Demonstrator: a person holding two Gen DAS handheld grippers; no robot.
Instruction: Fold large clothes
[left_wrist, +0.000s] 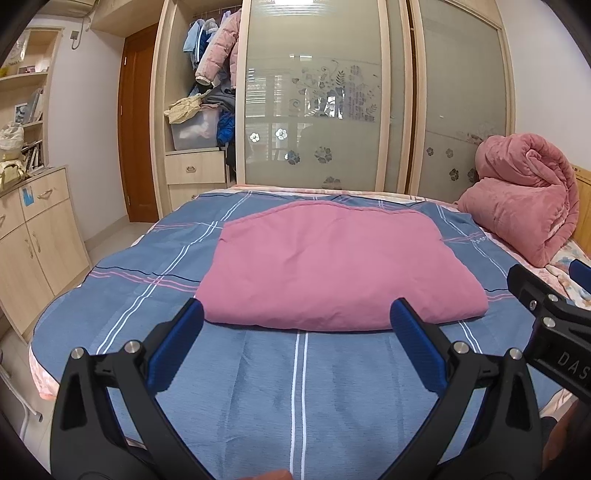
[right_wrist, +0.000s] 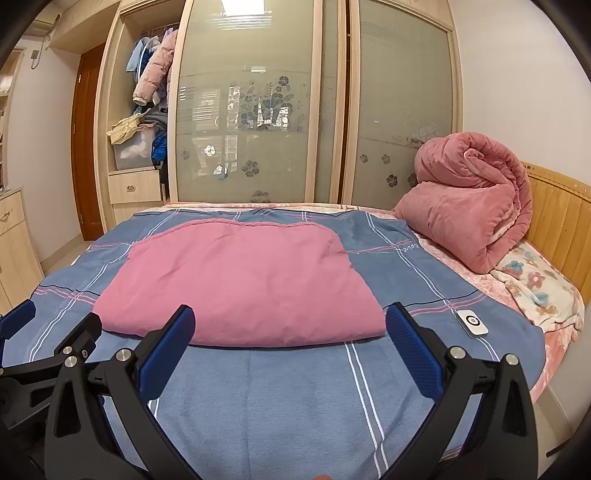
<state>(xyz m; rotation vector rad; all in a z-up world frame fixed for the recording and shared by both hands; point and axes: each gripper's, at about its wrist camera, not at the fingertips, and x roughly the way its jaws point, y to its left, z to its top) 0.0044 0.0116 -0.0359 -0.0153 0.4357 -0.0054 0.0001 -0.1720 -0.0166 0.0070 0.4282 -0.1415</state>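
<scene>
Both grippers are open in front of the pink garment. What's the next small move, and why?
Probably ease both forward to the near edge of the pink garment. The left gripper and right gripper have jaws wide open and empty, just short of that folded edge, one toward each near corner. The garment lies flat on the bed, so gripping the near corners would start another fold.

Both held level, side by side: left hand-held gripper (left_wrist: 297, 319) and right hand-held gripper (right_wrist: 290, 326), jaws spread wide, gripping nothing.
</scene>
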